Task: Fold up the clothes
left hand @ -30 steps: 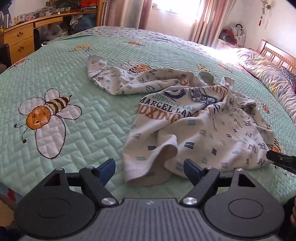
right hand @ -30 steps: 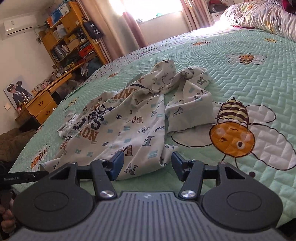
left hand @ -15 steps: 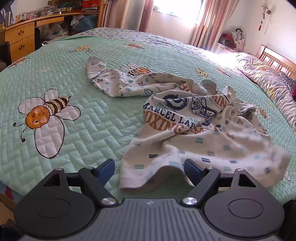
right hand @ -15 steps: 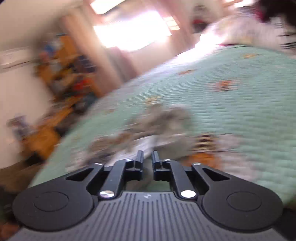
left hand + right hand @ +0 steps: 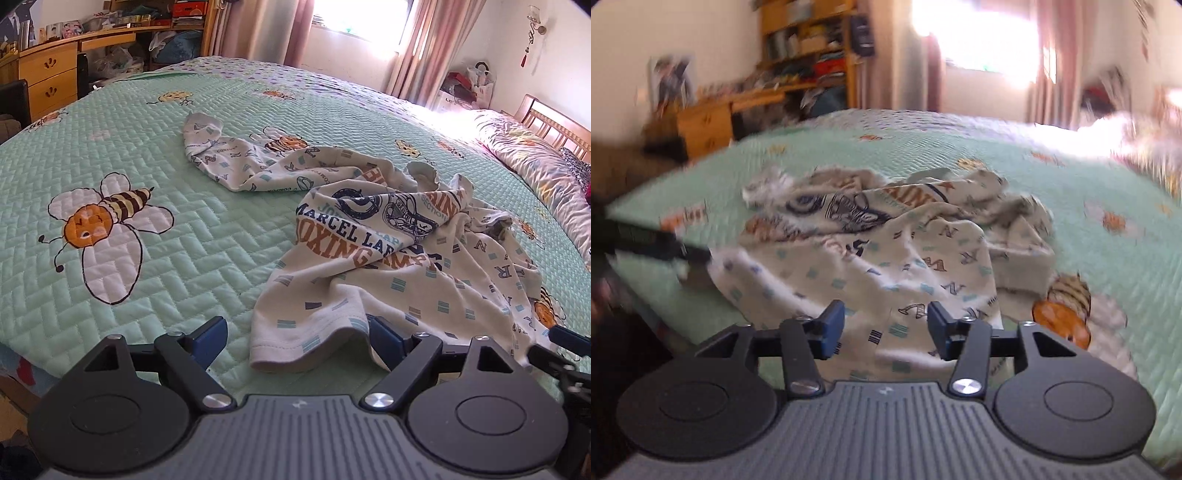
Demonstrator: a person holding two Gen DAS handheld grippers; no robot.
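Note:
A white shirt [image 5: 388, 266] printed with letters and a boxing logo lies crumpled on the green bee quilt [image 5: 192, 236]. My left gripper [image 5: 297, 341] is open at the near edge of the bed, and the shirt's hem lies between its blue pads [image 5: 210, 338] without being pinched. The right wrist view is blurred. There my right gripper [image 5: 885, 329] hovers over the shirt [image 5: 886, 258] near its lower edge; its jaws are opening and the pads stand clear of the cloth. Its tip [image 5: 565, 341] shows at the right edge of the left wrist view.
A rolled duvet [image 5: 535, 166] and a wooden headboard [image 5: 554, 125] line the bed's right side. A wooden desk with drawers [image 5: 48, 81] and cluttered shelves stand beyond the left side. Curtains [image 5: 424, 48] flank a bright window at the far end.
My right gripper closed nearly shut, then reopened while swinging and rolling level over the shirt. The shirt's right side shifted toward the near edge. My left gripper stayed put.

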